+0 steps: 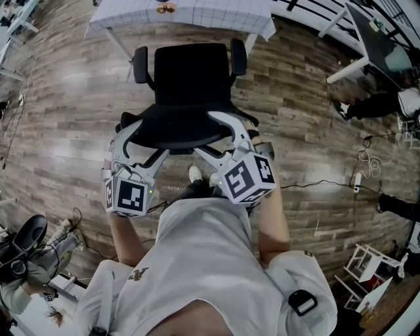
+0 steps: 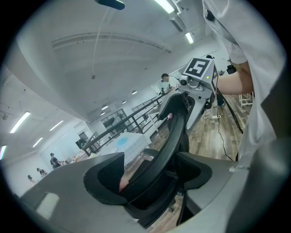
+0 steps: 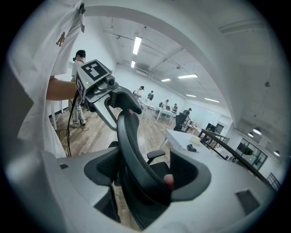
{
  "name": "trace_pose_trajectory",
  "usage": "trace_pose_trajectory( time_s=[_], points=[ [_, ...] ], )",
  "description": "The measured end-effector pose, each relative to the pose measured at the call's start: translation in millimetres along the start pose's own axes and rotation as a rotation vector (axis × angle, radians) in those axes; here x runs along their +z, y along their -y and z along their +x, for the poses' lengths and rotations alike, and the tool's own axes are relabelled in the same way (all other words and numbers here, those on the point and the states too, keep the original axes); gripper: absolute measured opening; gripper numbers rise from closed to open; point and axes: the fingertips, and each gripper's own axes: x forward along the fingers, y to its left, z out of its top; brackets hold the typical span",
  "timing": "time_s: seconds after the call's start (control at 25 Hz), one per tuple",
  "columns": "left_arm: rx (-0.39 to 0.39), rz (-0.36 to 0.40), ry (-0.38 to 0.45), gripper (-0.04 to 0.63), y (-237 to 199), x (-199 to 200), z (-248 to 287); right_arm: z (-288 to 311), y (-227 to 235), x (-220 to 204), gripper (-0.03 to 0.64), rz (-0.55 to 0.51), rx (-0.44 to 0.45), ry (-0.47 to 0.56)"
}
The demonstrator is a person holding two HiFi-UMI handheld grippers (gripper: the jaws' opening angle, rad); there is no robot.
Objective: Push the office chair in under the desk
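Office chair [image 1: 190,82] stands on the wood floor [image 1: 72,111] just short of the desk [image 1: 216,16], not yet under it. The seat faces the desk and the backrest [image 1: 180,126] is on the side away from the desk, toward the person. A thin strip of floor shows between the seat front and the desk edge. The armrests [image 1: 140,64] are near that edge but apart from it.

Left gripper [image 1: 146,139] is pinching the top rim of the backrest. In the left gripper view [image 2: 152,175] the rim runs between the two jaws with the pads closed against it. Right gripper [image 1: 211,134] is the same at the rim's other end: in the right gripper view [image 3: 141,175] its jaws are clamped on the rim. Both grippers are equally far from the desk, one on each side of the chair's middle line, so neither hand is nearer.

Key relation: the desk lies straight ahead of both grippers, past the backrest and seat. The chair's back-to-front axis points at the desk edge roughly square and about mid-span, with the chair narrower than the desk top. Judgement: the move is a straight, even push from both grips toward the desk, and an uneven push would swing the chair off line. Armrest height against the desk top can't be told from these views, so they may catch the edge. Task looks barely started: grip made, travel still to do.
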Motion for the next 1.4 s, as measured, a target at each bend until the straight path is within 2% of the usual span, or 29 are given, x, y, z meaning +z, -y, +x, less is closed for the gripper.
trace_pose_trajectory(
  time_s=[1.4],
  points=[
    [-0.006, -0.004, -0.020, 0.351, -43, 5, 57, 27, 65, -13, 0.339, -0.001, 0.012, -0.004]
  ],
)
